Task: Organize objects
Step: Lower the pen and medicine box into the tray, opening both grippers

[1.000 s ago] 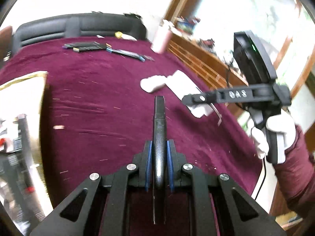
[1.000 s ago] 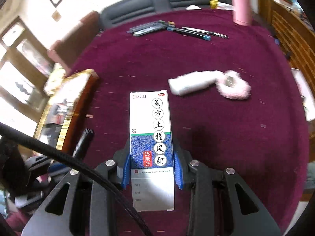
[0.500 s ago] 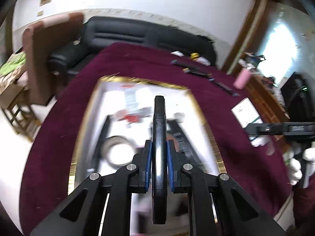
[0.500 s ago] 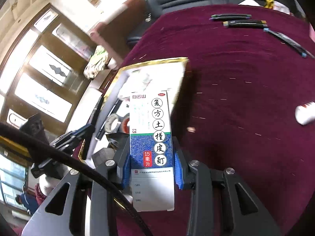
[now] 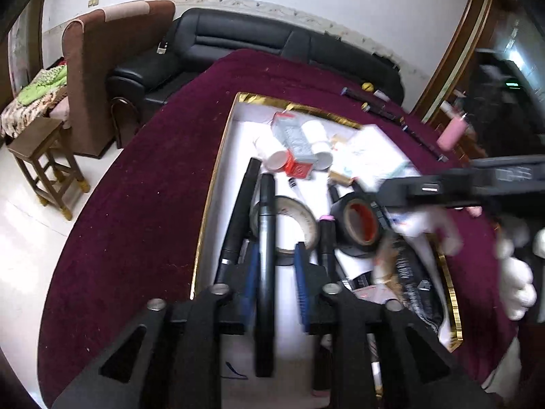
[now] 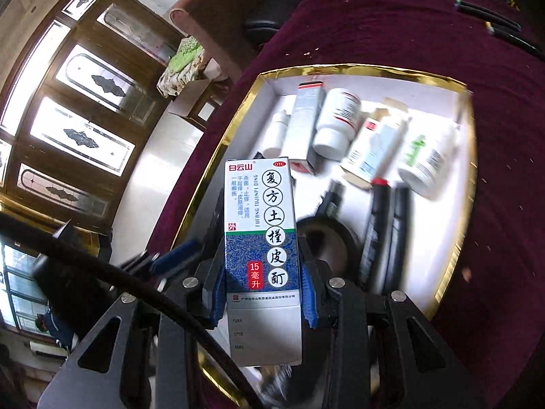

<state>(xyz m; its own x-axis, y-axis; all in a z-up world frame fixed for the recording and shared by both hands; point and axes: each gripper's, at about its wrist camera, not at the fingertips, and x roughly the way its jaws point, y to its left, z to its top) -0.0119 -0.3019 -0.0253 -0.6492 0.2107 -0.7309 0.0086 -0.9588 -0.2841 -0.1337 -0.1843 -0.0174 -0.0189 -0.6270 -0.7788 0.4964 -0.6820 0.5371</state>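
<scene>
Two views show you the same tray from opposite hands.

From the left wrist, your left claw (image 5: 274, 269) hangs over the white tray with the gold rim (image 5: 218, 170), and the black marker (image 5: 265, 255) lies between the blue pads (image 5: 252, 272) with its long axis straight along the fingers, pointing away from you. The jaws are opening now, and a small gap shows on each side of the marker, so the pads no longer press on it. The marker lies nearly parallel to another black pen (image 5: 240, 211) just beside it on the left, and its far end crosses a roll of pale tape (image 5: 299, 218). A black tape roll (image 5: 361, 225) lies to the right. I judge that the marker is being let down into the pen side of the tray, so a straight pull back along its axis should leave it in line.

From the right wrist, your right claw (image 6: 264, 286) is clenched on the medicine box (image 6: 260, 238), white above and blue below with a red label, held upright along the fingers. The bottles (image 6: 335, 119) and cartons lie ahead of it in the far part of the tray, so that is probably where the box belongs. Your right hand is the nearer one for this.
</scene>
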